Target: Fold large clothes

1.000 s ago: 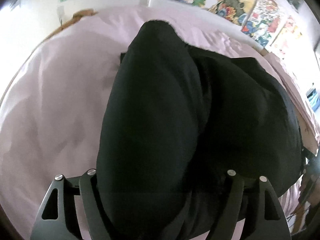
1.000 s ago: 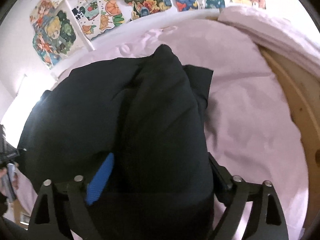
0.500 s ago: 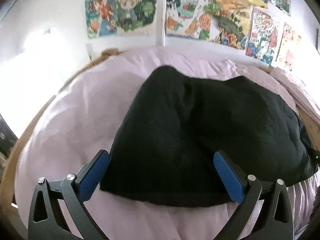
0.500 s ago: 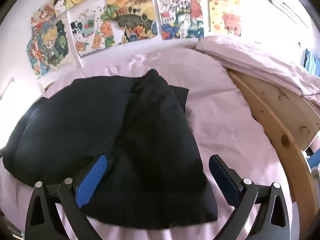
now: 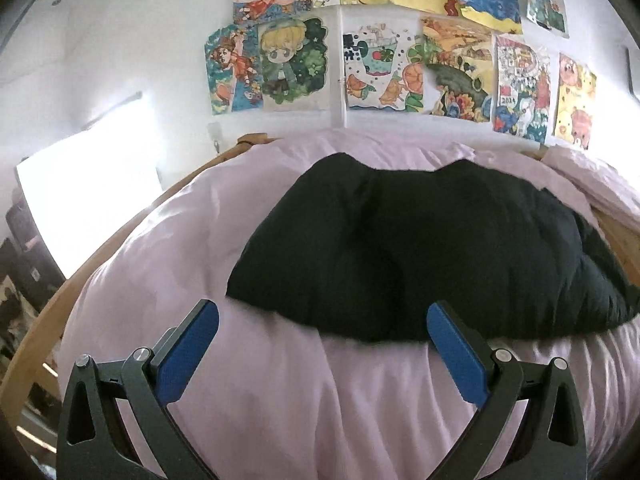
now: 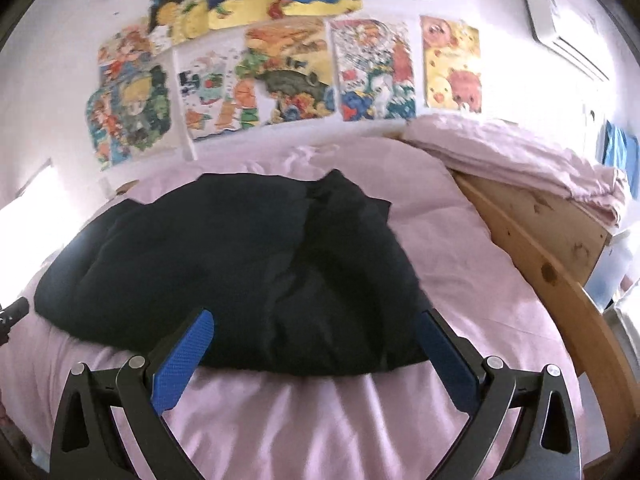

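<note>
A large black garment (image 5: 420,248) lies folded in a wide bundle on the pink bed sheet (image 5: 280,392). My left gripper (image 5: 322,316) is open, its blue pads spread wide, just short of the garment's near hem with nothing between them. In the right wrist view the same black garment (image 6: 240,264) lies ahead, and my right gripper (image 6: 314,324) is open too, its pads framing the near edge of the cloth without touching it. A dark tip of the left tool (image 6: 14,308) shows at the far left edge of that view.
A wooden bed frame (image 6: 560,280) runs along the right side, with a folded pink duvet (image 6: 520,160) heaped on it. Colourful drawings (image 5: 380,68) cover the white wall behind the bed. A bright window (image 5: 80,200) is at the left.
Both grippers let go of the black garment, opened wide and drew back and up from it. The garment now lies flat on the sheet, farther from both cameras.
</note>
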